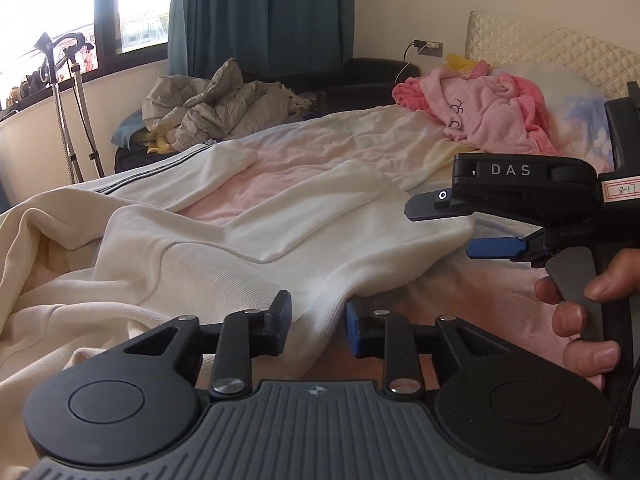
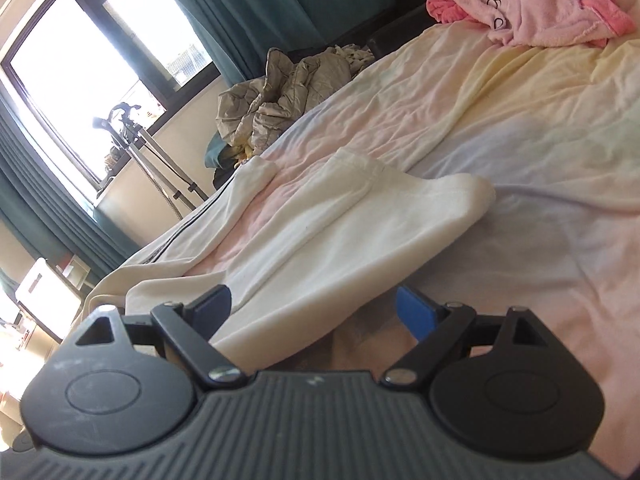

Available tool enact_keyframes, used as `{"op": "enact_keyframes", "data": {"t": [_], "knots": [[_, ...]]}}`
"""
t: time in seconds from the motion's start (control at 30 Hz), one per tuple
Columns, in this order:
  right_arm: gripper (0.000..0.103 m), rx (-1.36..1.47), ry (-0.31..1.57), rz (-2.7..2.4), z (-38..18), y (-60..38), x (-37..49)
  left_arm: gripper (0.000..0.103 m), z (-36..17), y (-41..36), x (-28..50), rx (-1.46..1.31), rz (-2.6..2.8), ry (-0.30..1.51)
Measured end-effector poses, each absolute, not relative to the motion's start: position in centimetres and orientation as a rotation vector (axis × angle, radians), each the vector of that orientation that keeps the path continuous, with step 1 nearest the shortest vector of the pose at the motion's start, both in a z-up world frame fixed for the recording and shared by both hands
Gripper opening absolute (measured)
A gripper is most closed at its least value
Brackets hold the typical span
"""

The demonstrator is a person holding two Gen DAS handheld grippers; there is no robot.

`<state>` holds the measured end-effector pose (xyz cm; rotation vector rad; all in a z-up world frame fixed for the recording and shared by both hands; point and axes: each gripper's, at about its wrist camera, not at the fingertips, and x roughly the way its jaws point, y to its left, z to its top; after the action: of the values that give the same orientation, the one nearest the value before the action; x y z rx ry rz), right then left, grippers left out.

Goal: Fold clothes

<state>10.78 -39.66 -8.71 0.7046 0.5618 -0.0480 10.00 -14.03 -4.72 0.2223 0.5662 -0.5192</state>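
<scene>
A cream zip-up garment (image 1: pixel 224 248) lies spread over the pastel bed sheet (image 1: pixel 288 176), one sleeve folded across its body. My left gripper (image 1: pixel 318 322) hovers low over a raised fold near the hem; its jaws stand apart and the fold runs between them without being pinched. My right gripper (image 1: pixel 452 226) comes in from the right of that view, held by a hand (image 1: pixel 580 320), with its fingers spread wide. Seen from the right wrist, the right gripper (image 2: pixel 316 308) is open over the garment (image 2: pixel 340 232), whose near edge lies between the fingers, loose.
A pink fleece robe (image 1: pixel 488 116) is heaped by the quilted headboard (image 1: pixel 540 40). Beyond the far side of the bed lies a crumpled grey padded jacket (image 1: pixel 216 108). A window (image 1: pixel 48 8), teal curtains (image 1: pixel 260 12) and a metal stand (image 1: pixel 64 92) line the wall on the left.
</scene>
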Motion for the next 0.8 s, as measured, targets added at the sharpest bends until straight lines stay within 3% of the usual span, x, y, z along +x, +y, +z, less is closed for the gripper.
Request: {"op": "enact_keyframes", "data": {"t": [0.03, 0.17, 0.27, 0.53, 0.8], "knots": [[0.090, 0.730, 0.569, -0.038, -8.9, -39.8, 10.9, 0.060, -4.2, -13.3, 9.5, 0.222, -0.511, 0.562], [0.090, 0.831, 0.583, -0.024, -9.5, -40.5, 10.8, 0.064, -1.9, -9.9, 7.3, 0.197, -0.461, 0.550], [0.090, 0.919, 0.586, -0.026, -9.6, -41.6, 10.8, 0.076, -0.3, -6.6, 5.7, 0.129, -0.401, 0.559], [0.090, 1.251, 0.627, -0.103, -11.2, -45.9, 10.8, 0.081, 0.6, 2.4, 2.2, -0.148, -0.216, 0.570], [0.090, 1.191, 0.665, -0.198, -12.5, -49.1, 12.9, 0.081, 0.7, 7.0, 2.7, -0.344, -0.131, 0.570]]}}
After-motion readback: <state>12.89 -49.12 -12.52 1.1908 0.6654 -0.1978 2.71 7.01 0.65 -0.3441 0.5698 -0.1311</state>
